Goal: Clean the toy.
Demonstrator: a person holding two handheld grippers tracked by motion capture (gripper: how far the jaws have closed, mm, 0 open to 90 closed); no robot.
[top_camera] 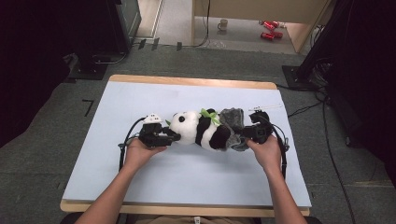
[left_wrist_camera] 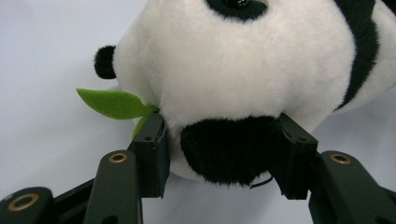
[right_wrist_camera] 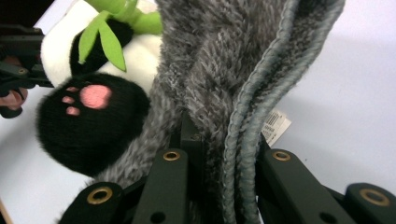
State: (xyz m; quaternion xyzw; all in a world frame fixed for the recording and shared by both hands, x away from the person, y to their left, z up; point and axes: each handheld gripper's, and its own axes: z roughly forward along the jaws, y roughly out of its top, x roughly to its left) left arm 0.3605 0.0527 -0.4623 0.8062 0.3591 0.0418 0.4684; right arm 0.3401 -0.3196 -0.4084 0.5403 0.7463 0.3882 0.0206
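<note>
Your left gripper (top_camera: 169, 136) clamps plush panda's (top_camera: 201, 129) ear, anchoring it | your right gripper (top_camera: 246, 134) pinches grey fleece garment's (right_wrist_camera: 243, 93) hem for dressing.

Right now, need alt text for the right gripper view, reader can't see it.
The right tool is shut on the ribbed edge of a fuzzy grey fabric garment that lies against a black-and-white plush panda on a pale table surface. The panda's black paw with pink pads faces the camera, green felt leaves above it.
</note>
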